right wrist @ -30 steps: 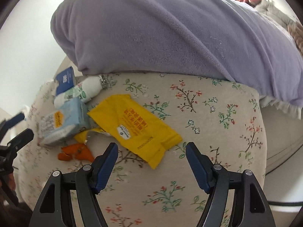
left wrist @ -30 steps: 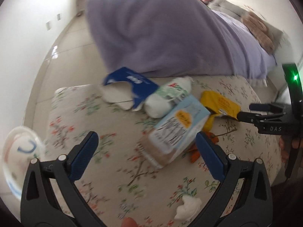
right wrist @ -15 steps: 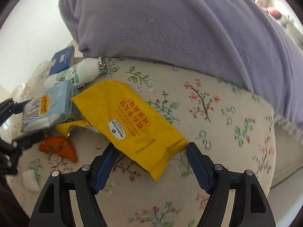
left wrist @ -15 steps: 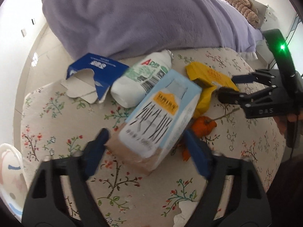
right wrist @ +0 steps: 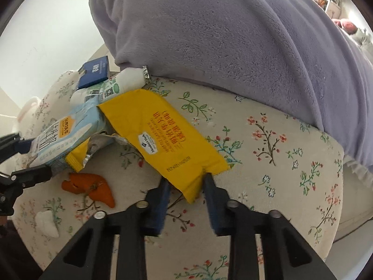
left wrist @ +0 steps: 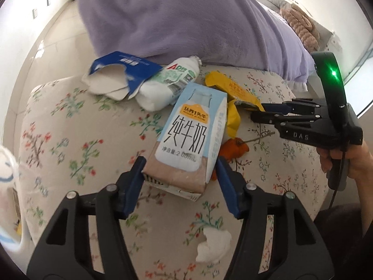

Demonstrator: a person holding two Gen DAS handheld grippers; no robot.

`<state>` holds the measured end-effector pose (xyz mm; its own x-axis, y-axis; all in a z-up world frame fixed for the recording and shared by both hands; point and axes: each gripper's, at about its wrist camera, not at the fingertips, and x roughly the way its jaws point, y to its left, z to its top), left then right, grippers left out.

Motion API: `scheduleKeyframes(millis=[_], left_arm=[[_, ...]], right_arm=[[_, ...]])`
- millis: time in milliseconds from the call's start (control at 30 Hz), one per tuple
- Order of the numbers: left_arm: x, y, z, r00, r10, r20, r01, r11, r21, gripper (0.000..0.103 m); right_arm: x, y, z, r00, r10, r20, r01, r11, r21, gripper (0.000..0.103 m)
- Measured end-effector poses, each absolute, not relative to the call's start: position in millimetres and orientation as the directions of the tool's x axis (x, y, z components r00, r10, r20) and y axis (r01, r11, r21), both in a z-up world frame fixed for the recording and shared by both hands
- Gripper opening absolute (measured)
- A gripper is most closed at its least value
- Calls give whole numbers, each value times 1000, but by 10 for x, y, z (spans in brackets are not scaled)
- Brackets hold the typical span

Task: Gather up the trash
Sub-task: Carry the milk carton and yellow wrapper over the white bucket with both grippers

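So the pale blue milk carton (left wrist: 190, 137) lay flat on the floral cushion (left wrist: 77, 140), mid-frame in the left wrist view, long axis running straight away from the left gripper (left wrist: 180, 175). Its jaws had just been closing around the carton's brown bottom end; the left pad looked to be touching, the right one just short of it, so no real grip yet I'd say.

In the right wrist view the crinkly yellow foil wrapper (right wrist: 163, 137) slanted from upper left down to the right gripper (right wrist: 186, 186), whose jaws had just been closing too, with its near corner poking between them. Couldn't tell if it was pinched.
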<state>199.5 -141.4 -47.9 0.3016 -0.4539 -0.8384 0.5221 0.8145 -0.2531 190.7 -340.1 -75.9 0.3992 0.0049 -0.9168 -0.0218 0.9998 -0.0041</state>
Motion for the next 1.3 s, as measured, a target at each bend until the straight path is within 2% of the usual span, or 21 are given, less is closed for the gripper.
scheduleKeyframes(millis=[100,333,833,1300], left_arm=[[1932,-1271,-421,310,-464,-830,501,822,-272,61],[1838,-1011,-290,349,-473,-809,466,837,-288,59],[1706,-745,-117,430,-433,-792,386,881,-272,57],[1668,-233,17,510,-397,-763,255,917,-306,56]], right_arm=[[1809,-3450,-645,413,36,-910,-29,999,26,21],[1678,-3532,-424,452,80,-888,-1,996,90,19],[1192,-3367,-135,480,96,-872,16,993,118,18],[1254,-3007,-31,497,130,-858,-3,989,149,19]])
